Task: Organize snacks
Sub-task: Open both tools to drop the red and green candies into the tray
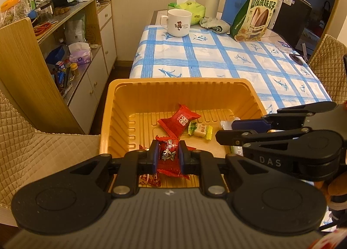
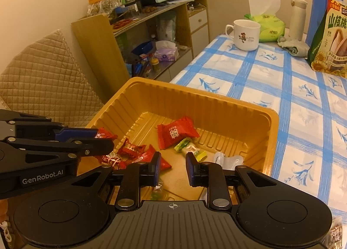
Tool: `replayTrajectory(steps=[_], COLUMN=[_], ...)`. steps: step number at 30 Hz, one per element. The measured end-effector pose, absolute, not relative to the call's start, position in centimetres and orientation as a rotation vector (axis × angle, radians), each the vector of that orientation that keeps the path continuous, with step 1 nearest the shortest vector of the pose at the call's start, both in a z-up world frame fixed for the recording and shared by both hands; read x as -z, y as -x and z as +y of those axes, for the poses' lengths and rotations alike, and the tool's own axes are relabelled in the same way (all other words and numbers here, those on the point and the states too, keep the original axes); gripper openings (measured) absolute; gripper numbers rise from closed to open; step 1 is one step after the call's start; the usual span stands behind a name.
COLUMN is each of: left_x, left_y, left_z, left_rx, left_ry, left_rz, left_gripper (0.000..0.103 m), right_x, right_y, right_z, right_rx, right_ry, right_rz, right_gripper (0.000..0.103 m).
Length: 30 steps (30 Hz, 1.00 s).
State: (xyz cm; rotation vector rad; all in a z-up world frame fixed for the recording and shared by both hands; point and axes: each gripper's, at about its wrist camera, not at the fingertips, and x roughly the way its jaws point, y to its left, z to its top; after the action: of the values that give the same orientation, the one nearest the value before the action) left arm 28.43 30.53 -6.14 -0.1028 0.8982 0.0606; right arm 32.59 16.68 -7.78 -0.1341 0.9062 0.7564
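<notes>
Left claw (image 1: 168, 156) pinching a red candy (image 1: 168, 155) above the orange tray (image 1: 177, 82); right claw (image 2: 173, 165) spread, empty.

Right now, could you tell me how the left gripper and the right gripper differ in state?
The left gripper is shut on a red candy; the right gripper is open and holds nothing. The left enters from the tray's left side, the right from its near side. Both sit over the yellow tray.
</notes>
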Motion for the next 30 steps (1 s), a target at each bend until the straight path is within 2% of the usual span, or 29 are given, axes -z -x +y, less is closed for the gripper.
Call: replayTrajectory(steps=[6, 22, 30], left_x=[6.0, 6.2, 7.5], left_y=[-29.1, -33.0, -34.0], left_z=[31.0, 31.7, 31.9], left_rx=[-0.070, -0.079, -0.077], left_ry=[0.102, 0.054, 0.058], left_rz=[0.889, 0.865, 0.874], left_gripper=[0.017, 0.017, 0.018], right_x=[7.5, 7.3, 7.1], right_y=[-33.1, -34.9, -34.8], right_z=[16.6, 16.4, 15.5], right_rx=[-0.745, -0.701, -0.673], right_ry=[0.122, 0.092, 0.073], right_rz=[0.893, 0.883, 0.856], right_gripper=[0.038, 0.044, 0.063])
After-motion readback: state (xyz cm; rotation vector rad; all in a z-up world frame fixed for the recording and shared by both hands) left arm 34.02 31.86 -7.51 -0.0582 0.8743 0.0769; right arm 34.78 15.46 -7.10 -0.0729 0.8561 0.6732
